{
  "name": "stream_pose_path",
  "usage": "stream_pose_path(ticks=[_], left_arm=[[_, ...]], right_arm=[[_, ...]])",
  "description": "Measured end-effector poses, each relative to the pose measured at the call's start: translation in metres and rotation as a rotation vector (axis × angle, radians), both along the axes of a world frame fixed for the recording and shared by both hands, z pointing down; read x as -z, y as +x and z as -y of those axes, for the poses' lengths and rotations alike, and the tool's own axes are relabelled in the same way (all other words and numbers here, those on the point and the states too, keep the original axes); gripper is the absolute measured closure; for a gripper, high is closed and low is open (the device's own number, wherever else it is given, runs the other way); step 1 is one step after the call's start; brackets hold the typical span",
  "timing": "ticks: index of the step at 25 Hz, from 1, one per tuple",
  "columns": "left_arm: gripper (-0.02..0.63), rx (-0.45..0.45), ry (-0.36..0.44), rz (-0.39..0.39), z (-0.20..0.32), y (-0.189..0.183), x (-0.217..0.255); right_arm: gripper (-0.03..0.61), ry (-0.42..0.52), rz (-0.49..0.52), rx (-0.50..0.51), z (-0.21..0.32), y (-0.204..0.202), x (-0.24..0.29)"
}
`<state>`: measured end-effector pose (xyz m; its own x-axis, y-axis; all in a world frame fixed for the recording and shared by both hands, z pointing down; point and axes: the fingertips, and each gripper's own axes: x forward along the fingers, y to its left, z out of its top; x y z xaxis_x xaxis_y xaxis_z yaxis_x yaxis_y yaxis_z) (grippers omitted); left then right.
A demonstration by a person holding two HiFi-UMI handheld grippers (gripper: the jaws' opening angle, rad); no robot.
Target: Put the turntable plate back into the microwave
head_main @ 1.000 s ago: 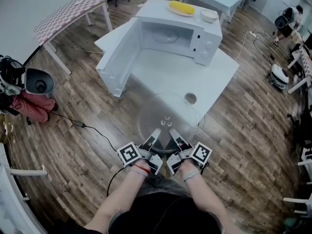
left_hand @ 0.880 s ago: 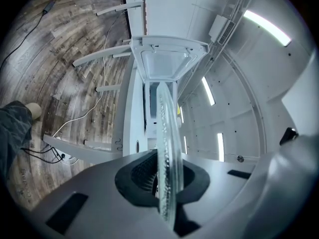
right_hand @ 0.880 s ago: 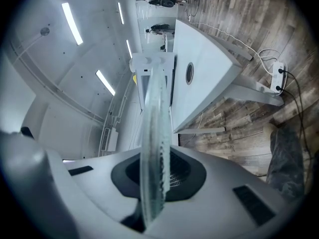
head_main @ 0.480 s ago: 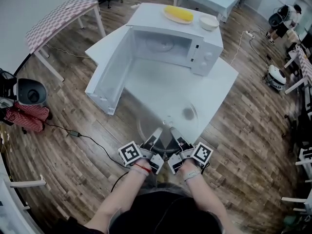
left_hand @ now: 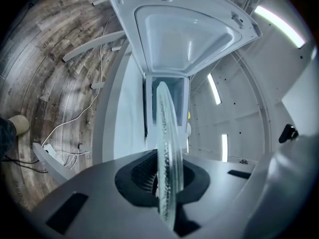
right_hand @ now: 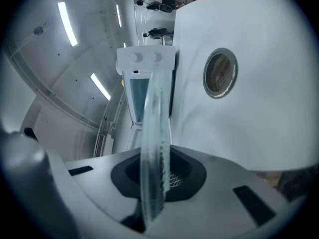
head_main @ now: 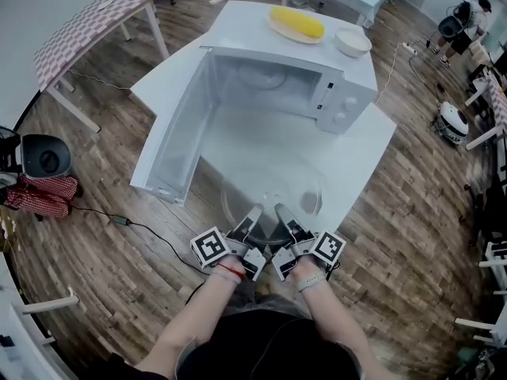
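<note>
The clear glass turntable plate (head_main: 269, 192) hangs level over the near edge of the white table (head_main: 360, 161), held at its near rim by both grippers. My left gripper (head_main: 255, 212) is shut on the plate's rim, seen edge-on as the turntable plate (left_hand: 167, 148) between the jaws. My right gripper (head_main: 281, 211) is shut on the rim beside it, with the turntable plate (right_hand: 152, 158) running edge-on through its jaws. The white microwave (head_main: 317, 74) stands ahead with its door (head_main: 178, 133) swung wide open to the left and its cavity (head_main: 265, 77) facing me.
On the microwave's top lie a plate with a corn cob (head_main: 296, 22) and a small white bowl (head_main: 352, 42). A round cable hole (right_hand: 220, 72) is in the tabletop on the right. A checkered table (head_main: 83, 26) and a grey bin (head_main: 43, 157) stand on the wooden floor at left.
I have moved closer to the table with the plate. The plate now hangs over the tabletop and covers the cable hole, nearer the open microwave. Both grippers keep their hold.
</note>
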<state>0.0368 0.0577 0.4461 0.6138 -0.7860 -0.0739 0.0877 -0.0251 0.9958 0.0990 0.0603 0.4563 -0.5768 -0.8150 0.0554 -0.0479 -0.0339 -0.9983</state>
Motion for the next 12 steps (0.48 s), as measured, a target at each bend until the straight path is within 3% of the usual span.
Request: stream_pose_path(ticks=[12], left_arm=[[0.583, -0.031, -0.01, 0.003, 0.066, -0.005, 0.0]], right_arm=[[0.538, -0.007, 0.003, -0.034, 0.064, -0.005, 0.0]])
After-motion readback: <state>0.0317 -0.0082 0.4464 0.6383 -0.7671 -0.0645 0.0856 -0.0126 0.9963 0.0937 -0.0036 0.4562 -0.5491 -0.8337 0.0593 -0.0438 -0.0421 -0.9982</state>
